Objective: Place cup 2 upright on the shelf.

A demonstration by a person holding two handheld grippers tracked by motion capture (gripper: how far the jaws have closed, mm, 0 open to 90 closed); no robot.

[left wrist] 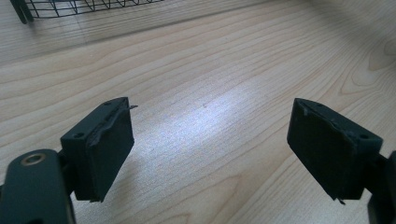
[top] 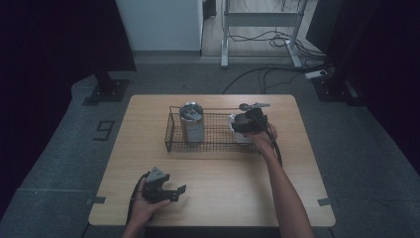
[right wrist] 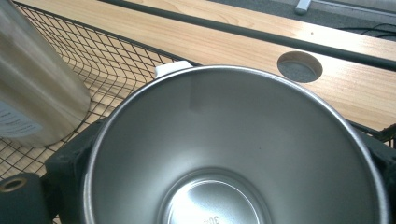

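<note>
My right gripper (top: 246, 120) sits at the right end of the wire basket (top: 174, 141), its jaws closed around a steel cup (right wrist: 233, 149) whose open mouth faces the right gripper view. A taller steel tumbler (top: 191, 122) stands upright in the basket's left half, apart from the cup. My left gripper (top: 174, 192) rests low over the bare wooden table (left wrist: 224, 84), jaws spread wide, nothing between them.
</note>
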